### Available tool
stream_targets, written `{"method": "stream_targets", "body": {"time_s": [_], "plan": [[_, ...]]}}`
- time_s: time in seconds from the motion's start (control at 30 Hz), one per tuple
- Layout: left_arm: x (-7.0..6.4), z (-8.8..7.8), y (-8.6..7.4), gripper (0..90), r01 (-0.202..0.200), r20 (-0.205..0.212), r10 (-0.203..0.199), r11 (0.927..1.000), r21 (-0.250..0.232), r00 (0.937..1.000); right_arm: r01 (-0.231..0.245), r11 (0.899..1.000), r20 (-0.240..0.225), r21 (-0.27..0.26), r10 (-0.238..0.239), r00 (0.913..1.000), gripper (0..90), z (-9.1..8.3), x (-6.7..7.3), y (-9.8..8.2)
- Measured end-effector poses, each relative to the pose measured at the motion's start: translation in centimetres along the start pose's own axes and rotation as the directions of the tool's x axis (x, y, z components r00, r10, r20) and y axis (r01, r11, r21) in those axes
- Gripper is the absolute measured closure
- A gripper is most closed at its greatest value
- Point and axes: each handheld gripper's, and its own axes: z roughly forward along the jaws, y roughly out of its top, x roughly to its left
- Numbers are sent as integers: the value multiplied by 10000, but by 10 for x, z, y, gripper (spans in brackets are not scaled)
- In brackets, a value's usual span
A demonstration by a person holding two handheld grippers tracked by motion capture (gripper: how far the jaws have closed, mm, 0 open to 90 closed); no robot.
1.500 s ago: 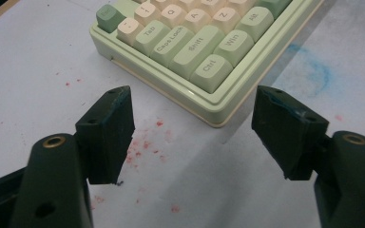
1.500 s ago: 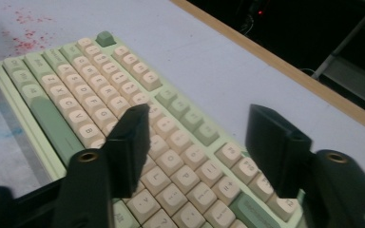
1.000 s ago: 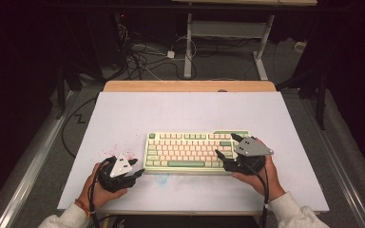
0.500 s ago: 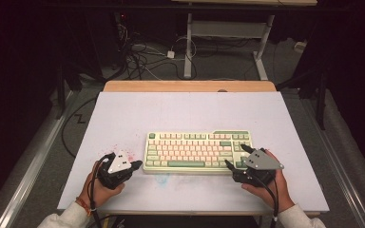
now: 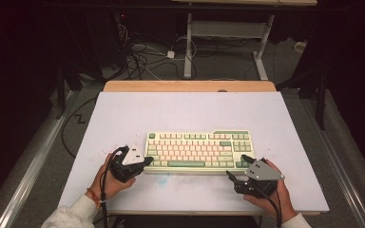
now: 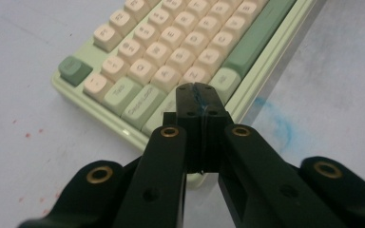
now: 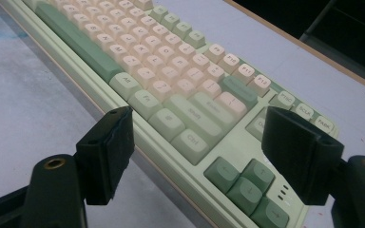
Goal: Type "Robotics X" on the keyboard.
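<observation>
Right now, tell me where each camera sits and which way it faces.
High view: overhead, facing forward-down on the pale table; forearms, both grippers.
Left gripper view: rides the left gripper, shut jaws over the green-and-cream keyboard.
Right gripper view: rides the right gripper, open jaws facing the arrow keys.
All share the keyboard.

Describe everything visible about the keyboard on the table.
The keyboard is a compact mechanical-style board with a pale green plastic-looking case, cream letter keys and darker green space bar, modifier and arrow keys. It lies flat on the white tabletop, near the person's edge, long side facing them. The left gripper, jaws shut, has its tip over the lower left corner keys; whether it touches cannot be told. The right gripper, jaws open, hovers by the lower right corner near the arrow keys.
</observation>
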Motion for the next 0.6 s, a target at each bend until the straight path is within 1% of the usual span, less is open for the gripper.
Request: {"method": "stream_targets", "body": {"time_s": [0.07, 0.1, 0.17, 0.3, 0.4, 0.5, 0.57, 0.6], "plan": [[-1, 3, 7, 878, -141, -22, 141, 9999, -37, 9999, 12, 10000, 25, 41, -13, 10000, 264, 1, 0, 0], [-1, 4, 10, 878, -159, 52, 160, 9999, -21, 9999, 28, 10000, 8, 49, -28, 10000, 264, 1, 0, 0], [-2, 9, 17, 877, -286, 27, 286, 9996, 34, 9996, 58, 9999, 0, 93, -58, 10000, 265, 2, 1, -1], [-3, 19, 28, 878, -483, 242, 479, 9987, 184, 9986, 205, 9995, 132, 248, -208, 9997, 269, 3, 3, 0], [-5, 27, 35, 878, -640, 412, 627, 9975, 303, 9972, 185, 9995, 67, 239, -187, 9998, 269, 4, 3, 0], [-6, 34, 42, 878, -814, 497, 792, 9958, 424, 9956, 221, 9994, 76, 258, -223, 9997, 268, 4, 4, 0], [-7, 38, 46, 878, -854, 509, 832, 9954, 440, 9952, 279, 9991, 107, 304, -283, 9995, 268, 5, 4, 0], [-8, 41, 48, 878, -895, 599, 866, 9949, 470, 9944, 289, 9992, 105, 290, -292, 9995, 268, 5, 4, 0]]}}
